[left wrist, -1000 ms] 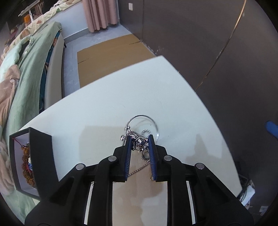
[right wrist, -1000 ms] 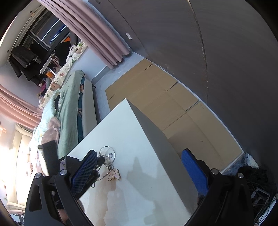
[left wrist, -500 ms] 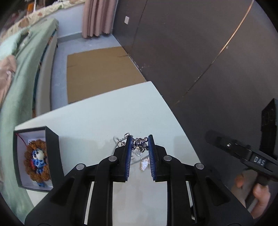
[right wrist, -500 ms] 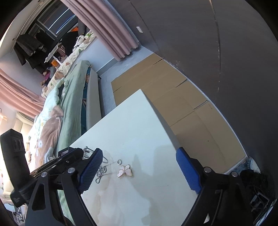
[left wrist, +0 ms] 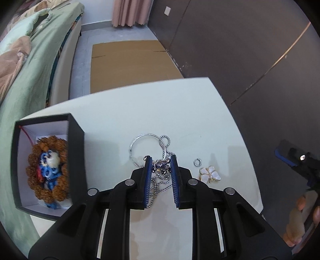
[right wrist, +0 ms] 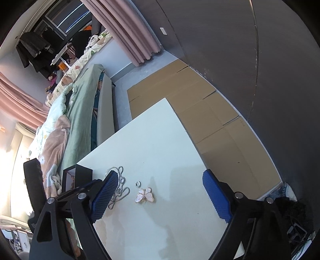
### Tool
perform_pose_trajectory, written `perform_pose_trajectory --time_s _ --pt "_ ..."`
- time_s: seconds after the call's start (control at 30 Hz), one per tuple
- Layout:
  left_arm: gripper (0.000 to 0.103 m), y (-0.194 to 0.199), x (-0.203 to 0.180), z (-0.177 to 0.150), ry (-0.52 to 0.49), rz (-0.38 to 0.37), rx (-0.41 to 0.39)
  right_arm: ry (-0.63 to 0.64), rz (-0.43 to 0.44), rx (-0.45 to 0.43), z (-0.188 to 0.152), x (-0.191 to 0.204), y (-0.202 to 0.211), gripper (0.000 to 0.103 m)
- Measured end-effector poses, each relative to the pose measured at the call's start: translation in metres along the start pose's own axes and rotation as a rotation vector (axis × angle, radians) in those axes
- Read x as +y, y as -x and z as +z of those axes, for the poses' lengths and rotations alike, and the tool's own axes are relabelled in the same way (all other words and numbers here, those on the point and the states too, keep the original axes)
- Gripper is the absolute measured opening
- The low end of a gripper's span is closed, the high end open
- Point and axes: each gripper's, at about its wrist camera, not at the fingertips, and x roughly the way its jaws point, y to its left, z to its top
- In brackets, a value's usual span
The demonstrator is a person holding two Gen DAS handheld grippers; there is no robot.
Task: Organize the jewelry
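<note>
Charms [left wrist: 161,165] sitting clamped between the left gripper's [left wrist: 160,161] blue pads [left wrist: 147,176], jaws nearly closed on the cluster; chain [left wrist: 158,185] trailing from it back between the fingers and lying on the table [left wrist: 140,112]. Silver hoop [left wrist: 147,149] lying just ahead of the fingertips, a twisted loop overlapping its right side; whether the hoop is joined to the held cluster, cannot tell. Small ring [left wrist: 197,162] lying to the right of the gripper, butterfly brooch [left wrist: 210,174] just beside it, the two apart. Black box [left wrist: 76,160] standing open at the table's left, white inside, holding a brown bead bracelet [left wrist: 48,170] curled around a blue and white piece.

Right gripper [right wrist: 158,197] hovering over the table with jaws spread wide, gripping nothing; brooch [right wrist: 145,195] and ring [right wrist: 138,183] lying between its pads [right wrist: 104,196] from this view, chain [right wrist: 120,192] just by the left pad. Box [right wrist: 80,177] showing behind that pad.

Beyond the table: cardboard [left wrist: 130,64] flat on the floor, bed [left wrist: 30,70] with green cover at left, pink curtain [left wrist: 128,12], dark wall [left wrist: 250,50] at right
</note>
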Motion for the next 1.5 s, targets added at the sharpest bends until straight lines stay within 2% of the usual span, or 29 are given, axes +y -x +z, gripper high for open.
perform_pose_trajectory --time_s 0.3,0.4,0.57,0.6,0.63,0.67,0.7,0.93,1.1,1.17,1.23,1.3,1.5 --pt "0.018 0.067 0.007 0.012 -0.017 -0.001 -0.131 0.030 0.004 0.010 -0.002 0.015 -0.005 0.084" --pt "0.017 0.094 0.009 0.016 -0.022 0.012 -0.181 0.059 0.005 0.029 -0.005 0.023 -0.011 0.074" --pt "0.016 0.130 0.018 0.019 -0.015 0.029 -0.243 0.121 -0.016 0.087 -0.012 0.036 -0.032 0.050" --pt "0.016 0.136 0.019 0.019 -0.015 0.032 -0.252 0.135 -0.026 0.102 -0.014 0.039 -0.039 0.047" --pt "0.014 0.141 0.020 0.020 -0.014 0.033 -0.260 0.151 -0.036 0.114 -0.016 0.042 -0.044 0.043" --pt "0.007 0.147 0.022 0.021 -0.013 0.033 -0.269 0.167 -0.045 0.122 -0.018 0.046 -0.049 0.041" --pt "0.001 0.151 0.024 0.023 -0.010 0.033 -0.274 0.184 -0.052 0.130 -0.020 0.050 -0.054 0.040" --pt "0.002 0.188 0.036 0.026 -0.013 0.069 -0.323 0.286 -0.096 0.198 -0.029 0.075 -0.090 0.032" --pt "0.002 0.174 0.041 0.022 -0.015 0.086 -0.266 0.325 -0.126 0.224 -0.036 0.087 -0.108 0.029" --pt "0.009 0.161 0.043 0.018 -0.004 0.077 -0.233 0.344 -0.139 0.245 -0.040 0.091 -0.116 0.024" --pt "0.037 0.150 0.044 0.012 0.006 0.071 -0.210 0.371 -0.166 0.241 -0.042 0.095 -0.120 0.020" --pt "0.049 0.140 0.044 0.006 0.027 0.063 -0.204 0.374 -0.172 0.237 -0.042 0.096 -0.121 0.020" --pt "0.049 0.110 0.045 -0.014 0.116 0.048 -0.168 0.385 -0.175 0.243 -0.041 0.097 -0.123 0.021"
